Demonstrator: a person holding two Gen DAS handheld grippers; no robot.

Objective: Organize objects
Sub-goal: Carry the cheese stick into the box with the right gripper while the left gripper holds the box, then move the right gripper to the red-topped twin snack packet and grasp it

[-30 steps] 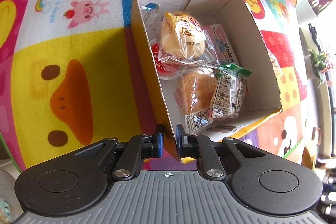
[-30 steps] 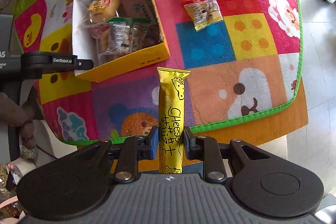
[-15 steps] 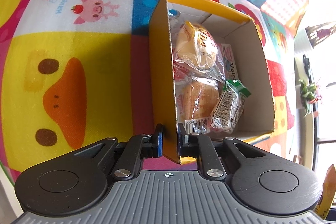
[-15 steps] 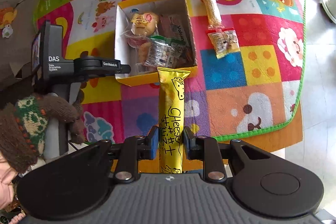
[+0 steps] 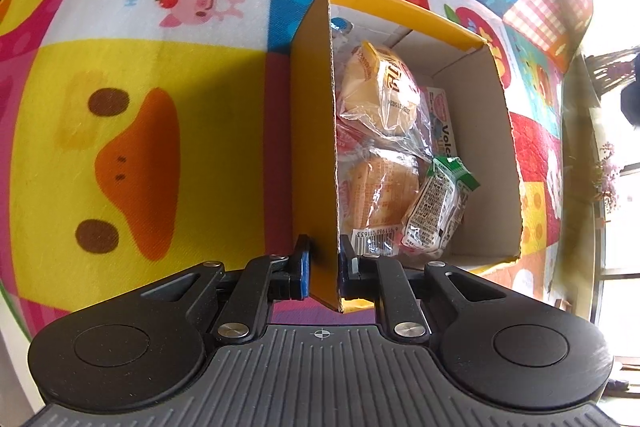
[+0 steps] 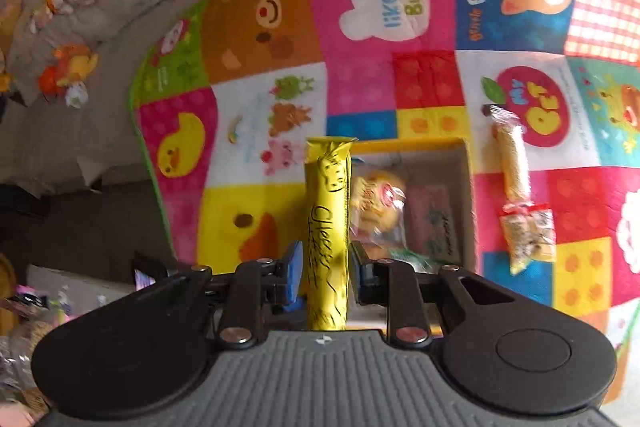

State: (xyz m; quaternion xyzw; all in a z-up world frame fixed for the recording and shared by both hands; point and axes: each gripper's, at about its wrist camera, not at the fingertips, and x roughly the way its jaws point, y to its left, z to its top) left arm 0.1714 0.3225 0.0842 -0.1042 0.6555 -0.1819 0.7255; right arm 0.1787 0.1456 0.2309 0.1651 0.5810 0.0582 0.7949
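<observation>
Left gripper (image 5: 323, 269) is clamping the near corner of the yellow cardboard box (image 5: 312, 147), one pad outside the wall, one inside, jaws nearly together on the thin card. That side wall is running straight away from the fingers. Left of it, open play mat (image 5: 132, 107) with the duck patch, nothing lying there. Right of the wall, the box interior: contents are crowding the wall side, and the floor strip along the far right wall (image 5: 492, 163) is sitting bare.

Counted inside the box from the left view: two bagged buns (image 5: 380, 95), one stacked past the other; one green-topped snack pack (image 5: 436, 207) just right of the nearer bun; one flat pink packet (image 5: 444, 123) lying underneath; something red under the buns, too hidden to name.

Right gripper (image 6: 325, 273) is pinching the yellow cheese stick packet (image 6: 327, 227) low down, pads pressing both sides, packet standing up along the fingers. Its top end is overlapping the left wall of the box (image 6: 408, 143) in this view; frame is motion-blurred. Box opening is lying just beyond and right of the packet.

Right of the box, on the mat (image 6: 360, 39): one long clear-wrapped snack stick (image 6: 514, 163), and one small red-edged snack bag (image 6: 528, 235) touching its near end. Both are just beside the box's right wall. Mat's green edge (image 6: 144, 131) is curving far left, grey floor beyond.
</observation>
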